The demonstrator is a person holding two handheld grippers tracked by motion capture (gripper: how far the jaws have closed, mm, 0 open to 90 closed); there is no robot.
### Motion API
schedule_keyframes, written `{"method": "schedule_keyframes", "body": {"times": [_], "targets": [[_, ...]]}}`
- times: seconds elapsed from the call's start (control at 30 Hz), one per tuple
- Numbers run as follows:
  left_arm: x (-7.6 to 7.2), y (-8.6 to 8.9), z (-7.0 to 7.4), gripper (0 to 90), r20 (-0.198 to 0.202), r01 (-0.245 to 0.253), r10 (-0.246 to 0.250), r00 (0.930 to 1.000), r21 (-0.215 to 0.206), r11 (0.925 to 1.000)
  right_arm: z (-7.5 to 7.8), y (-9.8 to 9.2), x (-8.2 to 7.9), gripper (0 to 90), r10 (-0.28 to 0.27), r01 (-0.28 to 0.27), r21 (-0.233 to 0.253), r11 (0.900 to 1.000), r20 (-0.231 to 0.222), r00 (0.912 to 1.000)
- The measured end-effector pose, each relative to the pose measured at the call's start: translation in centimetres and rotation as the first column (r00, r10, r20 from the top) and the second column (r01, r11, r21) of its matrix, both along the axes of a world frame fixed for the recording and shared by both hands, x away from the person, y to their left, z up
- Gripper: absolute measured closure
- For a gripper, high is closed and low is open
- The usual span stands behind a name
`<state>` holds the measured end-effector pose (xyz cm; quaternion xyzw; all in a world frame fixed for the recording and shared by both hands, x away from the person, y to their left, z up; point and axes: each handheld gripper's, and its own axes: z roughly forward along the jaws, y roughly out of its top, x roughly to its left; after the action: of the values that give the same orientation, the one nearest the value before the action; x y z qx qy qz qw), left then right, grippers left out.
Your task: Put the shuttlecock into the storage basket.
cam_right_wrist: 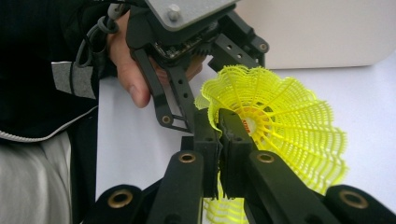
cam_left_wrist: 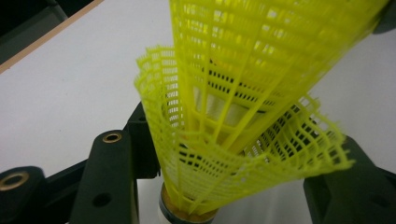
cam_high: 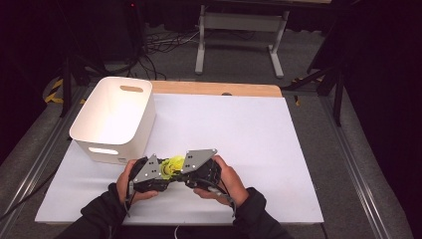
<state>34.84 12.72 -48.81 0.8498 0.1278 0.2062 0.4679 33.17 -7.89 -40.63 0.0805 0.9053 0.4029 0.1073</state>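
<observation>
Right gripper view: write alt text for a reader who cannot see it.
The right tongs are shut on the rim of a yellow mesh shuttlecock, whose open skirt faces the camera. Behind it, the left tongs, held in a hand, meet the shuttlecock from the far side above a white table, with a white bin beyond.
</observation>
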Motion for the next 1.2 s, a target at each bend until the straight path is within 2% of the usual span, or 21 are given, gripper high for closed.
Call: {"method": "schedule_keyframes", "body": {"times": [0.13,0.27,0.43,0.47,0.57,0.6,0.7,0.9,1.07,1.2], "targets": [[0.0,0.0,-0.1,46.5,0.006,-0.001,0.001,1.0,0.009,1.0,-0.2,0.3,0.0,85.7,-0.003,0.003,-0.004,1.0,-0.006,1.0],[0.0,0.2,0.0,47.5,0.005,0.001,-0.001,1.0,-0.008,1.0,-0.2,0.4,-0.2,75.1,-0.012,0.012,-0.011,1.0,0.012,0.9999],[-0.2,0.3,0.1,49.1,0.015,0.005,-0.005,0.9999,-0.027,0.9996,-0.1,0.5,-0.5,67.8,-0.015,0.016,-0.025,1.0,0.03,0.9994],[-0.2,0.4,0.1,49.4,0.018,0.006,-0.006,0.9998,-0.035,0.9994,0.1,0.5,-0.5,62.2,-0.017,0.018,-0.032,0.999,0.042,0.999],[-0.2,0.4,0.1,49.6,0.02,0.004,-0.003,0.9998,-0.037,0.9993,0.2,0.5,-0.7,58.4,-0.023,0.025,-0.037,0.999,0.05,0.9985],[-0.2,0.5,0.1,49.8,0.018,0.005,-0.004,0.9998,-0.041,0.9992,0.4,0.5,-0.7,54.1,-0.027,0.03,-0.044,0.999,0.061,0.9978],[-0.2,0.5,0.2,49.9,0.018,0.005,-0.005,0.9998,-0.044,0.999,0.5,0.4,-0.8,52.2,-0.025,0.028,-0.044,0.999,0.064,0.9977],[-0.2,0.6,0.2,50.0,0.018,0.003,-0.002,0.9998,-0.054,0.9986,0.8,0.1,-0.8,42.1,-0.049,0.052,-0.052,0.997,0.071,0.9963],[-0.1,0.6,0.1,49.9,0.011,0.002,-0.001,0.9999,-0.063,0.998,1.4,-0.4,-1.0,37.0,-0.063,0.068,-0.044,0.997,0.094,0.9935],[-0.1,0.7,0.1,49.7,0.008,0.002,-0.001,1.0,-0.071,0.9975,1.9,-1.2,-1.2,34.0,-0.088,0.09,-0.015,0.996,0.129,0.9877]]}}
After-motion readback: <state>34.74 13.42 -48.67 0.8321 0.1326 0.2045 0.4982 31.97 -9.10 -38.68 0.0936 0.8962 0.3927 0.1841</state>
